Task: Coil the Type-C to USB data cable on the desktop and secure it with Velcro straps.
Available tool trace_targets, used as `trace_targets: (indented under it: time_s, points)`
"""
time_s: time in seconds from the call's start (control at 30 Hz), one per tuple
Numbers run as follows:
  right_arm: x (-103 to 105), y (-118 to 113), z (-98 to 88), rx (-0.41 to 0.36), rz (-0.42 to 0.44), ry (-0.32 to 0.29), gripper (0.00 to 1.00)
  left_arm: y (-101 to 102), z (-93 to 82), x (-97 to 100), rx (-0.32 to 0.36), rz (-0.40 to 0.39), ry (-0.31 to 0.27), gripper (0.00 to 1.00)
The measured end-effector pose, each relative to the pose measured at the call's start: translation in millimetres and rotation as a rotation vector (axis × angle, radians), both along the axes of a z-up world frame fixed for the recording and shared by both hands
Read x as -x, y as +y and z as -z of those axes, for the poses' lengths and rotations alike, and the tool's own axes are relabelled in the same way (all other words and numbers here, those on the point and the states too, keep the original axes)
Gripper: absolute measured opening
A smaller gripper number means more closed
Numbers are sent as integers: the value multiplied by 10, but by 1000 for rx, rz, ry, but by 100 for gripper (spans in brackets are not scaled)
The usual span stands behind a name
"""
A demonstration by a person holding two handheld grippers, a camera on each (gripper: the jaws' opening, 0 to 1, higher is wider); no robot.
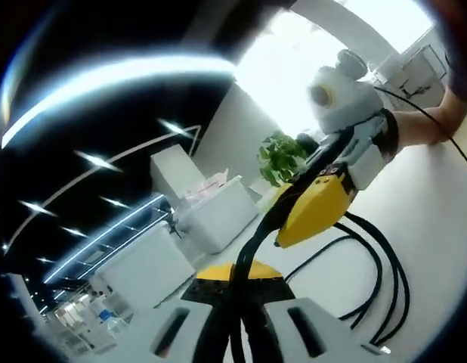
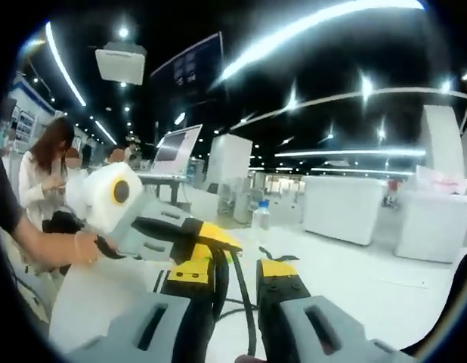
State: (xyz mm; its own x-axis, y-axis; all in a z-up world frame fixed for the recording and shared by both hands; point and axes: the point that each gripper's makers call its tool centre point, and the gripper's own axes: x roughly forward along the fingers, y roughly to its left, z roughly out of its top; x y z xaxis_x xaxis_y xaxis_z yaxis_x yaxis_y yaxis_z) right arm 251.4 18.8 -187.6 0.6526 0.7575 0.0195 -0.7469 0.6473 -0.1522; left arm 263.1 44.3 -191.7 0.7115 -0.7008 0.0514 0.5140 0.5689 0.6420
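White glossy counter spans the lower right of the left gripper view. Left tongs, at bottom centre, are closed on the black coiled data cable, whose loops lie at lower right. Right tongs stand narrowly apart at bottom centre of the right gripper view, cable strands between the jaws; grip cannot be determined.

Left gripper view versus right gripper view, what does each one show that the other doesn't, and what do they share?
Left gripper view alone: a green potted plant and cable loops lying on the white desktop. Right gripper view alone: a clear bottle, a monitor and a person standing at left. Both: the black cable running between each view's own jaws, and the opposite gripper alongside them.
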Motion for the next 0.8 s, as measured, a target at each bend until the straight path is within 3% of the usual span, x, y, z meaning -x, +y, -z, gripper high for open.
trace_targets:
  time_s: [0.1, 0.17, 0.3, 0.37, 0.53, 0.63, 0.8]
  points:
    - [28, 12, 68, -19, -39, 70, 9, -34, 5, 34, -12, 23, -4, 4]
    - [42, 23, 70, -27, -61, 85, 7, -31, 19, 33, -27, 22, -4, 4]
    - [64, 39, 50, -14, -78, 81, 5, -19, 16, 33, -17, 32, 6, 4]
    - [112, 62, 32, -70, -128, 142, 5, -21, 2, 37, 5, 55, 14, 4]
    - [82, -8, 14, -185, -185, 251, 4, -73, 78, 70, 107, 148, 152, 9]
    - [115, -11, -21, -236, -228, 294, 4, -93, 111, 76, 106, 160, 167, 10]
    - [106, -19, 5, -235, -227, 308, 4, -128, 159, 70, 77, 159, 159, 10]
